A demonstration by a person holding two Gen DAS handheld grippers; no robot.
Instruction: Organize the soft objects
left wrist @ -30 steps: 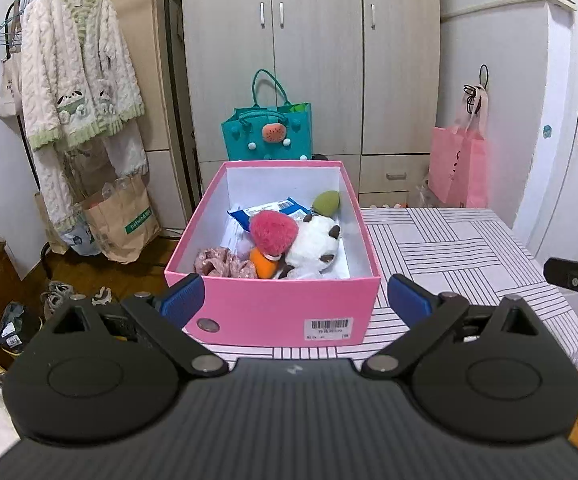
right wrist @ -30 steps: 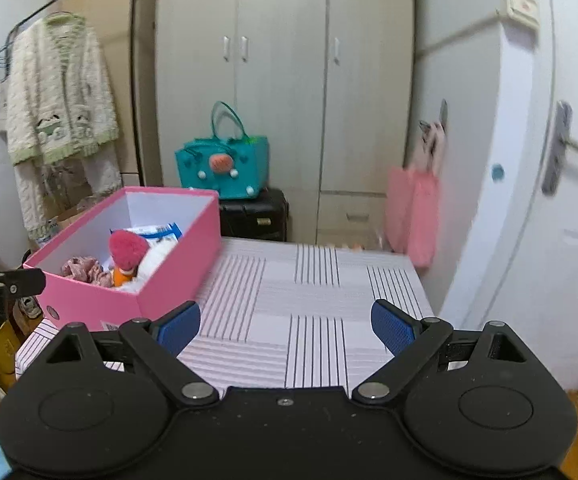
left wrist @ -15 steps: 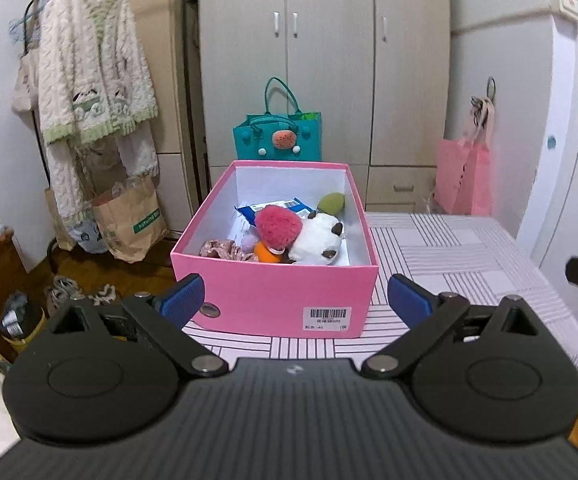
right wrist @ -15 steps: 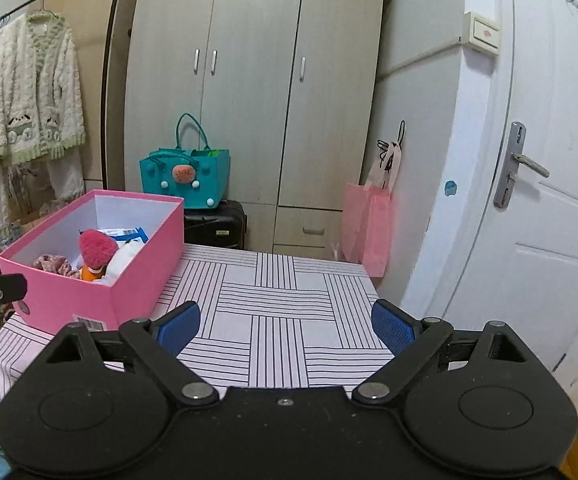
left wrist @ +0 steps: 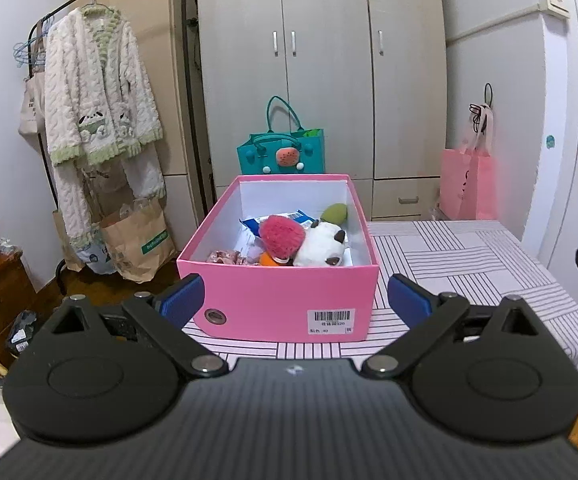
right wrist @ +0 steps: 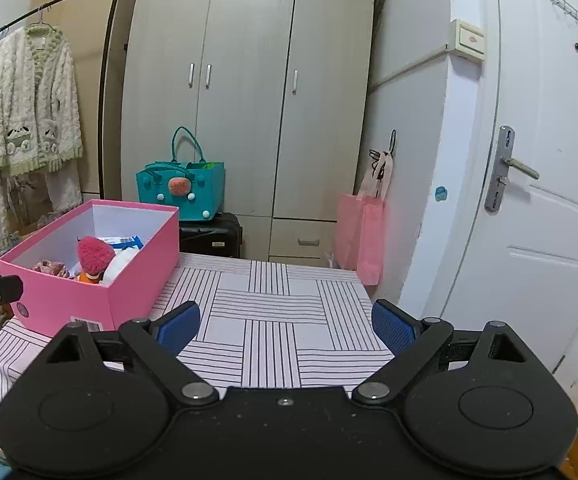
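A pink box (left wrist: pixel 277 296) stands on the striped tablecloth (left wrist: pixel 469 256) and holds soft things: a red fuzzy toy (left wrist: pixel 282 233), a white plush (left wrist: pixel 321 245), a green piece (left wrist: pixel 333 213), a pink scrunchie (left wrist: pixel 225 256) and a blue packet (left wrist: pixel 289 216). My left gripper (left wrist: pixel 291 302) is open and empty, a short way in front of the box. My right gripper (right wrist: pixel 285 322) is open and empty over the bare tablecloth (right wrist: pixel 273 320), with the box (right wrist: pixel 89 280) to its left.
A teal bag (left wrist: pixel 283 154) sits on a black case behind the table. A pink bag (right wrist: pixel 359 236) hangs by the white door (right wrist: pixel 529 200). A clothes rack with a white cardigan (left wrist: pixel 97 92) stands left, before the grey wardrobe (left wrist: pixel 321 64).
Both grippers have pulled back and risen from the table, so the box looks smaller and farther off. Both stay open and empty.
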